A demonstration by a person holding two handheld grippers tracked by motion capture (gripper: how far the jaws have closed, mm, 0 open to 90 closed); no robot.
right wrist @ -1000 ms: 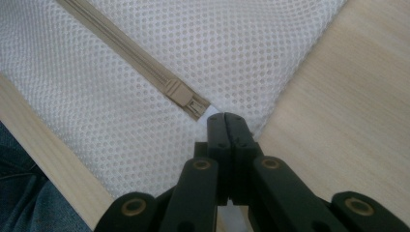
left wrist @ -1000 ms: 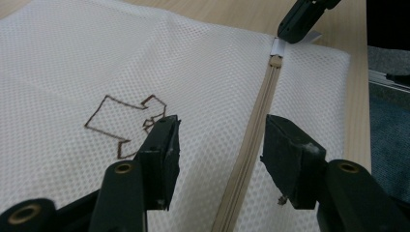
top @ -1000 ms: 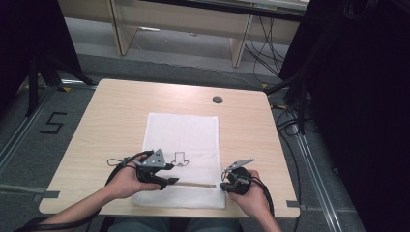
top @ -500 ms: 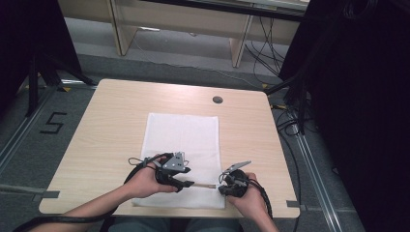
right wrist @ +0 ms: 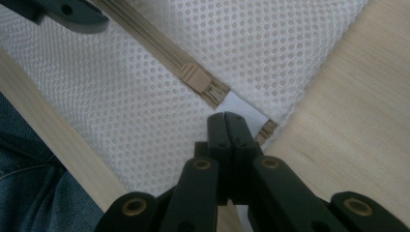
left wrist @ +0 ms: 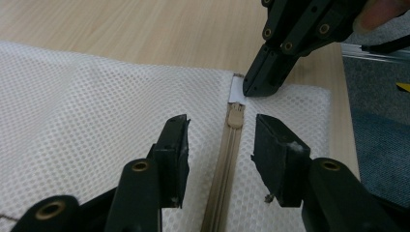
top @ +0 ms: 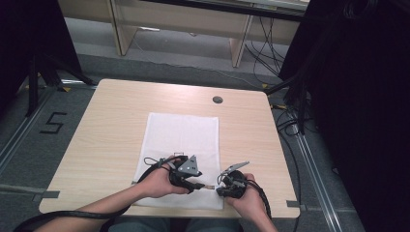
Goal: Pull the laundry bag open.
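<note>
**Zip held at its end, slider not yet gripped**

A white mesh bag (top: 183,154) lies flat on the surface (top: 111,125), its zip (left wrist: 223,174) running along the near edge in front of the person. The right gripper (right wrist: 234,120) has its fingers pressed together on the white tab (right wrist: 241,107) at the zip's end, pinning that corner of the bag. The left gripper (left wrist: 220,145) hangs over the zip with its fingers apart, one on each side of the tape, just short of the tan slider (left wrist: 235,116). The slider sits close against the tab end (whether that means the bag is fully zipped or fully unzipped, I cannot tell). As I judge it, the anchoring is done; what remains is to close on the slider and draw it along the zip.

The high view gives the layout: both hands close together at the bag's near edge, bag near the middle of the surface. It does not resolve the slider or how the fingers stand. The left gripper view shows the gap around the zip and the right gripper's tips on the tab. The right gripper view shows the pinch itself and the slider just beyond it.
</note>
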